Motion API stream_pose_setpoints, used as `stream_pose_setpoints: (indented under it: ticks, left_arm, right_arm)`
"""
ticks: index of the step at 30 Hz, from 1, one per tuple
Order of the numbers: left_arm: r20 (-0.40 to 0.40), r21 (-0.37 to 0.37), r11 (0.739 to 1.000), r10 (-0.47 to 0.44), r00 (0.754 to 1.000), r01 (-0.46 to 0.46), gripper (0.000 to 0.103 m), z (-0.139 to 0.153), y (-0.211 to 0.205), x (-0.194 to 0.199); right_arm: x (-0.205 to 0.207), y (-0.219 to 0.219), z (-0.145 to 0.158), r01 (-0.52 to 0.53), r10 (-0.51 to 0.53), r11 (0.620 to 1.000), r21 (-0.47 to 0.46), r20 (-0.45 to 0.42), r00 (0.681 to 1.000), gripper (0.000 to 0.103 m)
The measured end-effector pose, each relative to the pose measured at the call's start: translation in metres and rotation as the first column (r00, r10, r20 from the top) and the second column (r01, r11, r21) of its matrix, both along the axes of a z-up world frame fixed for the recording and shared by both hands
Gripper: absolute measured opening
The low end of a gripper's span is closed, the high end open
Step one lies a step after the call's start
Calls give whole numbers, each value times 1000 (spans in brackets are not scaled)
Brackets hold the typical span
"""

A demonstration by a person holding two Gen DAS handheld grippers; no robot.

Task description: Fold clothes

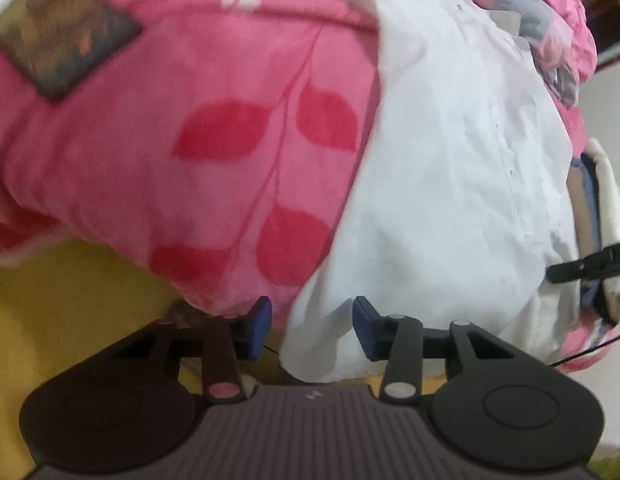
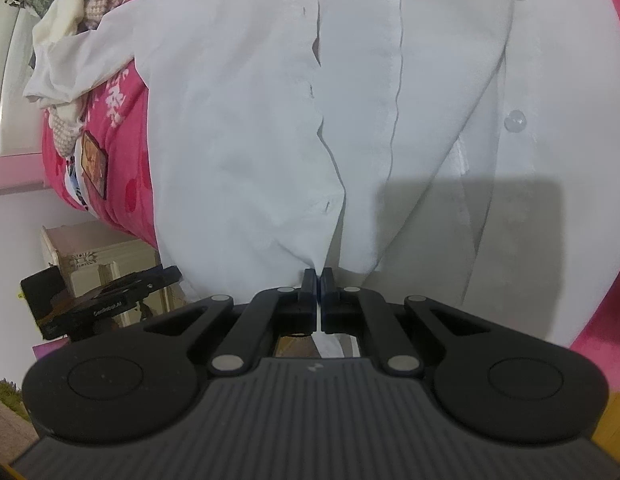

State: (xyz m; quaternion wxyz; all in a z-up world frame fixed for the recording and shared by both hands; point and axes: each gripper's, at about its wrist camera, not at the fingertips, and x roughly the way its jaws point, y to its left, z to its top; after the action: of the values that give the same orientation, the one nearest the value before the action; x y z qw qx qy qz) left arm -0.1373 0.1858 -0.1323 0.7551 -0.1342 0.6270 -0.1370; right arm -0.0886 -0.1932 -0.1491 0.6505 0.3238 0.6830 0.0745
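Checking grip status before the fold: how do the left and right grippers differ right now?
The left gripper is open, blue pads apart, the white shirt hem lying between them unpinched; the right gripper is shut on the shirt's hem. The left faces the shirt's edge beside the pink blanket; the right faces the button placket. Both are at the shirt's lower edge.

One white shirt (image 2: 250,128) is counted; two buttons (image 2: 515,121) are seen on it; one pink blanket (image 1: 170,140) is seen; one dark patch (image 1: 62,36) is counted on it; two grippers are counted, left (image 1: 312,330) and right (image 2: 319,284).
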Motion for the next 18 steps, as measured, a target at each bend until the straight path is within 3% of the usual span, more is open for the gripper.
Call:
stream_pose_setpoints:
  ticks: [6,9,11,14,16,18]
  left_arm:
    - [9,9,999,-49,999,48,44,3,-16,-1]
    - [-10,8,997,-77,997,77,32,-4,-24,0]
    - [-37,-1,996,-90,995,90,15,-12,-25,-1]
    - [-57,-54,997,-64,996,61,1,-20,-21,-1]
    - [-64,-127,992,-13,998,5,1,-17,-10,-1]
    - [-87,-226,971,54,995,-73,0,-10,4,-1]
  right_arm:
    - [0,1,-2,-3,3,1000,-1,-7,1000,0]
    - [2,3,-2,-3,3,1000,-4,-8,1000,0]
    - [3,4,-1,-7,7,1000,-5,-6,1000,0]
    - [4,5,-1,-17,17,1000,-6,-4,1000,0]
    - [5,5,-1,-24,24,1000,-9,-3,1000,0]
    - [6,6,2,-28,28,1000,-4,5,1000,0]
